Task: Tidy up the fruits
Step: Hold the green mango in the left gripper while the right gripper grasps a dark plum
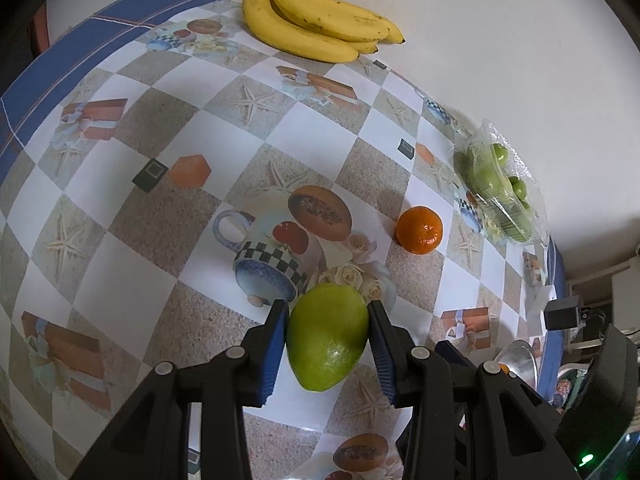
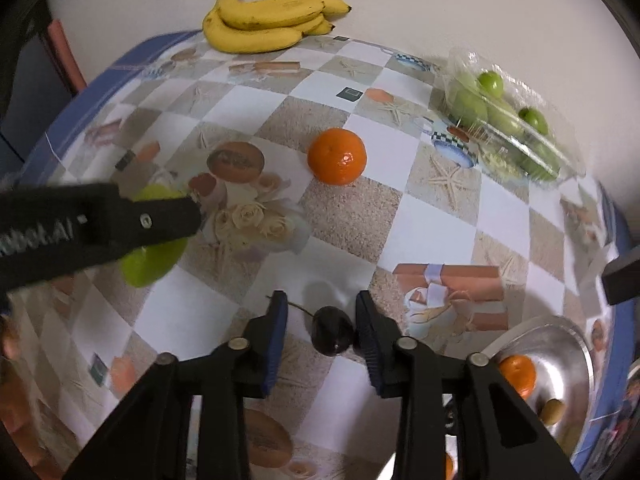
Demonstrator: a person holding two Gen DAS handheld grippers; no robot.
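The left gripper clamped the green fruit, while the right gripper, half-open around the cherry, needed gentle centred closing.

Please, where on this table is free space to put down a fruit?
The widest bare stretch of the table runs from the bananas to the blue border. Another patch lies between the orange and the silver bowl. It is crowded along the wall near the bag of green fruits.
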